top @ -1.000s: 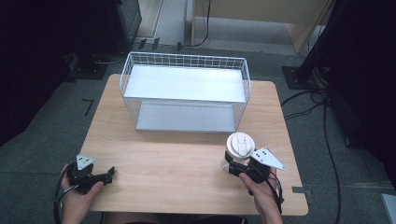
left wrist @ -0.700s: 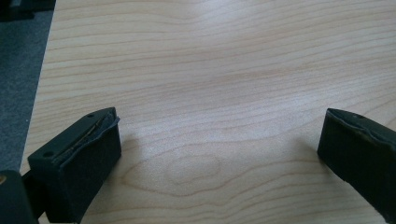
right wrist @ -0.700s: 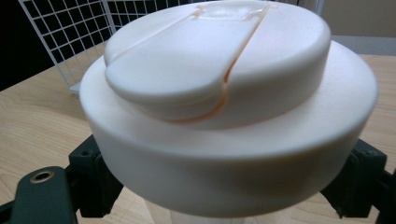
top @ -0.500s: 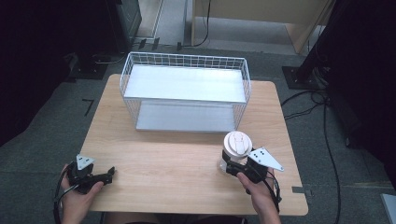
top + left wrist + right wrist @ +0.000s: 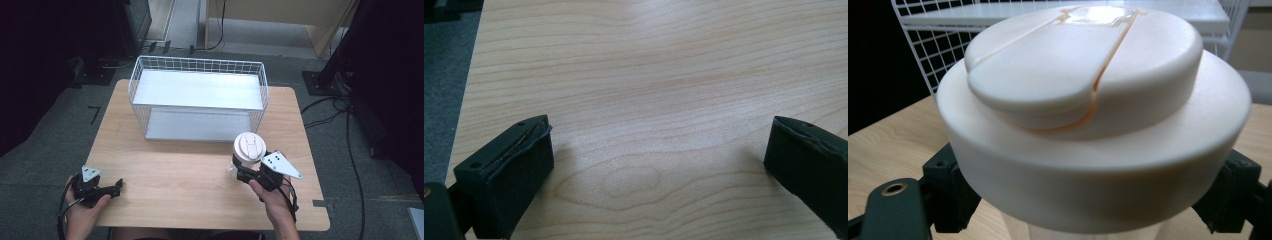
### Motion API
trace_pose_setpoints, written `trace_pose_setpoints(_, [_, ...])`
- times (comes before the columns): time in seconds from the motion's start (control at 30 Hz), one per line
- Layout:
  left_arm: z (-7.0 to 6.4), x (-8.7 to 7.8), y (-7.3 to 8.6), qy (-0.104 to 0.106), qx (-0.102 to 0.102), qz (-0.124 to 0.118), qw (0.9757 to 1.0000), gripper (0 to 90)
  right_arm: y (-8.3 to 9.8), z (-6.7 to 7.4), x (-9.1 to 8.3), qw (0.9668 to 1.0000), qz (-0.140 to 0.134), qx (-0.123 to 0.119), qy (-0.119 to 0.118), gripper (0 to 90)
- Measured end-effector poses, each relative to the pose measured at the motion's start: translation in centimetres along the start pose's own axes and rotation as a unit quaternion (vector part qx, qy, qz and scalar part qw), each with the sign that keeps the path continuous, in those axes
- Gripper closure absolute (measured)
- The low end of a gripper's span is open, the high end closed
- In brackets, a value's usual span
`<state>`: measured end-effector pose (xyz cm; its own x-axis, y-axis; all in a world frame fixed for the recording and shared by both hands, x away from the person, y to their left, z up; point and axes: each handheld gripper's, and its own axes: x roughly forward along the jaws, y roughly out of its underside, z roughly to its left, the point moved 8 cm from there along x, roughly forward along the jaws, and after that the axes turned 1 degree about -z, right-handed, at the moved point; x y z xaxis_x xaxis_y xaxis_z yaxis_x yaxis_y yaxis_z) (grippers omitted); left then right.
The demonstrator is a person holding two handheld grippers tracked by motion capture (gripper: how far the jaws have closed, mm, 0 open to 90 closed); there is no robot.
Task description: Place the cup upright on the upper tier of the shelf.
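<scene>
A clear jar with a wide white flip-top lid (image 5: 248, 146) hangs just above the wooden table (image 5: 175, 170), in front of the wire basket's right end. My right gripper (image 5: 242, 169) is shut on the jar's body just under the lid. In the right gripper view the lid (image 5: 1088, 100) looms close, with a black finger (image 5: 948, 195) on each side below it. My left gripper (image 5: 118, 186) rests at the table's front left corner. Its jaws (image 5: 659, 170) stand wide open over bare wood, with nothing between them.
A white wire basket (image 5: 197, 61) with two white shelves stands at the back middle of the table. Dark furniture and cables lie on the grey floor around the table. Open wood stretches between the two grippers.
My right gripper has closed on the jar and lifted it a little, shifting it slightly left toward the basket. The left gripper has stayed where it was.
</scene>
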<state>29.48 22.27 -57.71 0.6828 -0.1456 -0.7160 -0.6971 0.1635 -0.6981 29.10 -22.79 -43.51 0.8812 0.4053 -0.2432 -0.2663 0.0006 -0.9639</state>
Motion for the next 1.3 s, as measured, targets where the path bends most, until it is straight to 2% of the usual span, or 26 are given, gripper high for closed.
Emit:
trace_pose_setpoints(0.6, [0.0,0.0,0.0,0.000,0.000,-0.001,1.0000,0.0,-6.2,2.2,1.2,0.9989,-0.040,-0.023,-0.006,15.5])
trace_pose_setpoints(0.63, [0.0,0.0,0.0,0.000,0.000,-0.001,1.0000,0.0,-7.0,2.5,1.4,0.9985,-0.047,-0.027,-0.005,15.4])
trace_pose_setpoints(0.67, [0.0,0.0,0.0,0.000,0.000,-0.001,1.0000,0.0,-7.0,2.5,1.4,0.9985,-0.047,-0.027,-0.005,15.4])
trace_pose_setpoints(0.93, [0.0,0.0,0.0,0.000,0.000,-0.001,1.0000,0.0,-10.6,3.9,2.4,0.9964,-0.074,-0.042,0.000,15.5])
trace_pose_setpoints(1.03, [0.0,0.0,0.0,0.000,0.000,-0.001,1.0000,0.0,-11.5,4.2,2.6,0.9959,-0.080,-0.043,0.000,15.5])
trace_pose_setpoints(1.07, [0.0,0.0,0.0,0.000,0.000,-0.001,1.0000,0.0,-12.3,4.4,2.9,0.9953,-0.085,-0.045,0.001,15.5])
trace_pose_setpoints(1.17, [0.0,0.0,0.0,0.000,0.000,-0.001,1.0000,0.0,-13.1,4.5,3.2,0.9950,-0.090,-0.044,0.002,15.5])
trace_pose_setpoints(1.3, [0.0,0.0,0.0,0.000,0.000,-0.001,1.0000,0.0,-15.1,4.2,4.0,0.9934,-0.107,-0.038,0.011,15.5])
